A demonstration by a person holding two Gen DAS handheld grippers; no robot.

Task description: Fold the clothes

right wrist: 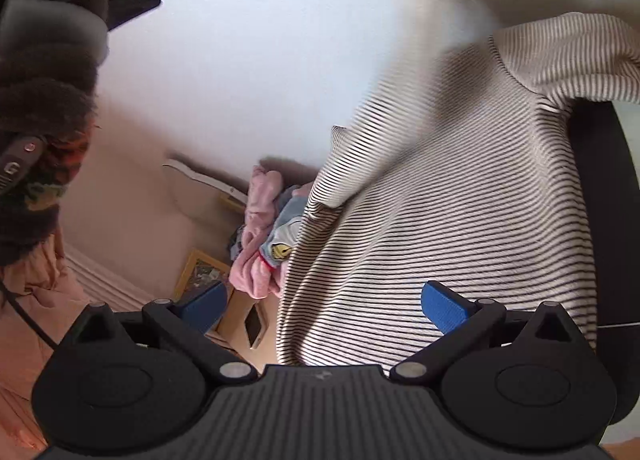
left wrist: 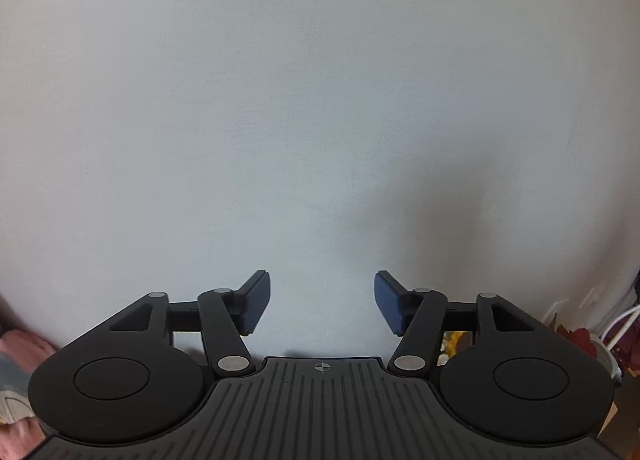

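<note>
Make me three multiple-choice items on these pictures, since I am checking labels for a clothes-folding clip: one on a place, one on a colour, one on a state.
1. Where is the striped top in the right wrist view?
A. Hanging on the right, across the frame
B. Flat in a drawer
C. On a hanger at far left

2. What colour is the bundle of cloth left of the top?
A. Green
B. Pink
C. Black

3. How does the left gripper stand?
A. Shut on a sock
B. Shut on nothing
C. Open, nothing between its pads

Answers: 1 A, the stripes fill the right side and drape down. 2 B, the crumpled pile is pink. 3 C, only bare pale wall shows in the gap.
</note>
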